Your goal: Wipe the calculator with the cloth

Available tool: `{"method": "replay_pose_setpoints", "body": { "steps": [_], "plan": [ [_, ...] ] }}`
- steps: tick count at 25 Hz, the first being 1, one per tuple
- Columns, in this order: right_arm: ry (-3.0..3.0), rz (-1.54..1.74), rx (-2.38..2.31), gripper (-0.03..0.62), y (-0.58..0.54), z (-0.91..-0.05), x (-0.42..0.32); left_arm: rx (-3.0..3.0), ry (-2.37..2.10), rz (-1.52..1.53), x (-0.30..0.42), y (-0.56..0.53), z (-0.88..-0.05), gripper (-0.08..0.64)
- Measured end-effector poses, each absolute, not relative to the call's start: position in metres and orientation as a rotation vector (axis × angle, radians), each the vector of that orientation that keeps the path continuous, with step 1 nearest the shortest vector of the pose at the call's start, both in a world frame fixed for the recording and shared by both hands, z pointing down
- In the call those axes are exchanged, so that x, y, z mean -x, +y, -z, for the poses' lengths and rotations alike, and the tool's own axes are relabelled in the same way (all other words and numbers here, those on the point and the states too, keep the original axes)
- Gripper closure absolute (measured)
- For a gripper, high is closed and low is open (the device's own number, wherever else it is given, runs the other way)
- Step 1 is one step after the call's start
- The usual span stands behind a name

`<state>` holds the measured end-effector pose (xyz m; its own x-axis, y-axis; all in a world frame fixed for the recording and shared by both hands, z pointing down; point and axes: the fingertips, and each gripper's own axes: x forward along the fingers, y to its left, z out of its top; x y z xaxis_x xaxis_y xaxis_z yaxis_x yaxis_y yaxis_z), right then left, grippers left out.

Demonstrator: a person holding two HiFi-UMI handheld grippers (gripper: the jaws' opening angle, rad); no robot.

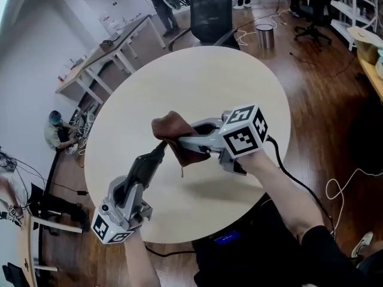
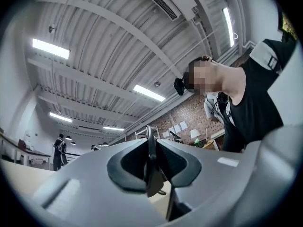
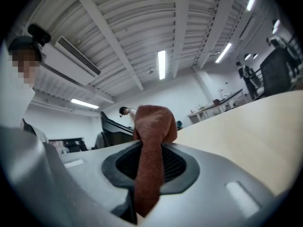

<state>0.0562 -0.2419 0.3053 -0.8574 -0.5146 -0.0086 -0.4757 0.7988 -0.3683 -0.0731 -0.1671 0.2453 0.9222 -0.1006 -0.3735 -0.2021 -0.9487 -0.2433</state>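
- You are holding the left claw (image 1: 159,150) above the round beige counter (image 1: 239,82), and it is angling up and to the right toward the middle.
- Its jaws are pressing together on the calculator (image 2: 151,181). The left gripper view is showing it edge-on as a thin dark slab standing upright between the pads.
- You are holding the right claw (image 1: 185,141) level, and it is reaching in from the right with its marker cube (image 1: 244,131) facing up.
- That claw is pinching the brown cloth (image 1: 172,128). One bunch is bulging out past the jaw tips, and a strip is trailing back between the pads.
- The two claws are meeting tip to tip over the counter, and the cloth is bunching right against the left claw's end, where the calculator is sitting.
- From above, the cloth and the claws are hiding nearly all of the calculator, so how much of it the cloth is touching cannot be told.
- A black cable (image 1: 302,187) is running from the right claw back past your forearm.
- Beyond the counter, a black office chair (image 1: 210,14) and a metal bin (image 1: 264,36) are standing on the wooden floor.
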Motion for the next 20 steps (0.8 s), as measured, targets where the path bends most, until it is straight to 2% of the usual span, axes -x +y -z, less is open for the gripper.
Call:
{"method": "replay_pose_setpoints", "body": {
  "steps": [4, 10, 15, 20],
  "plan": [
    [2.816, 0.499, 0.911, 0.509, -0.243, -0.292, -0.074, 2.826, 0.229, -0.567, 0.088, -0.173, -0.245, 0.502],
    [2.867, 0.284, 0.524, 0.509, -0.183, -0.213, -0.035, 2.835, 0.172, -0.532, 0.06, -0.168, -0.247, 0.502],
    [2.911, 0.318, 0.681, 0.509, -0.199, -0.24, -0.036, 2.863, 0.101, -0.645, 0.074, -0.159, -0.241, 0.5],
    [2.895, 0.492, 0.829, 0.509, -0.232, -0.292, -0.052, 2.932, 0.095, -0.814, 0.089, -0.166, -0.238, 0.499]
  ]
}}
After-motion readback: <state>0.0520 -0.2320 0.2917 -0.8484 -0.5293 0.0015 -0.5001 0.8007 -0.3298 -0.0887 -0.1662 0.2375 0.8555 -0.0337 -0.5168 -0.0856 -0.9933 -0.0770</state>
